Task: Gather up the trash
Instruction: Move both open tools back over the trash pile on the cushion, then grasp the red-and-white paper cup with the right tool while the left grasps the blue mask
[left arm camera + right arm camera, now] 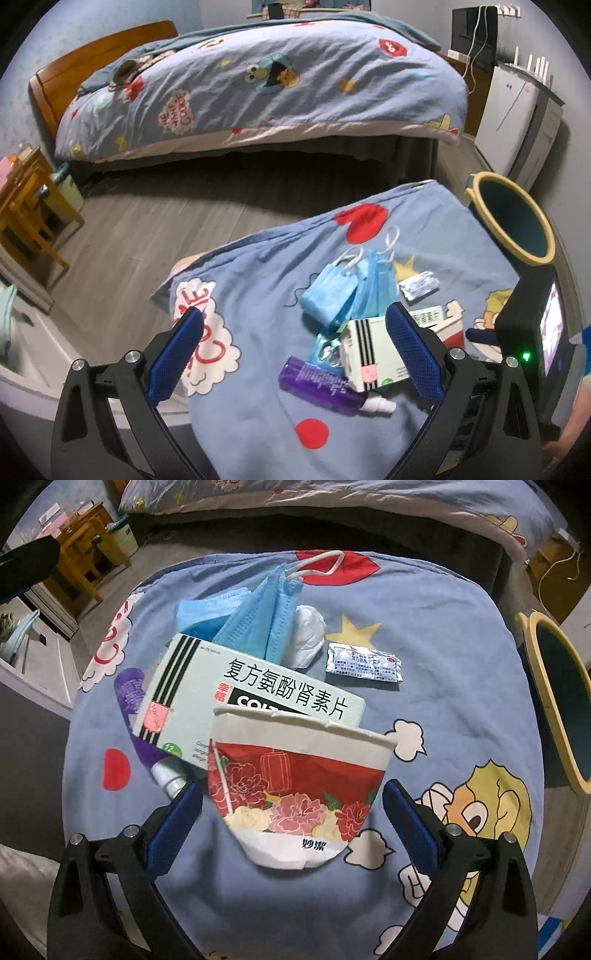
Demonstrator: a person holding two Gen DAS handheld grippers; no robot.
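Trash lies on a blue cartoon cover: blue face masks (343, 284) (258, 620), a pale green medicine box (373, 350) (236, 698), a purple spray bottle (325, 387) (133, 709), a foil sachet (419, 285) (364, 662), a white wad (308, 635) and a flattened red flowered paper cup (299, 794). My left gripper (295, 354) is open above the box and bottle. My right gripper (293, 812) is open with the paper cup between its fingers, not pinched.
A teal bin with a yellow rim (517, 221) (561, 709) stands at the right of the cover. A bed (258, 85) lies beyond a strip of grey floor (147, 221). Wooden furniture (26, 206) is at the left, a white cabinet (506, 118) at the far right.
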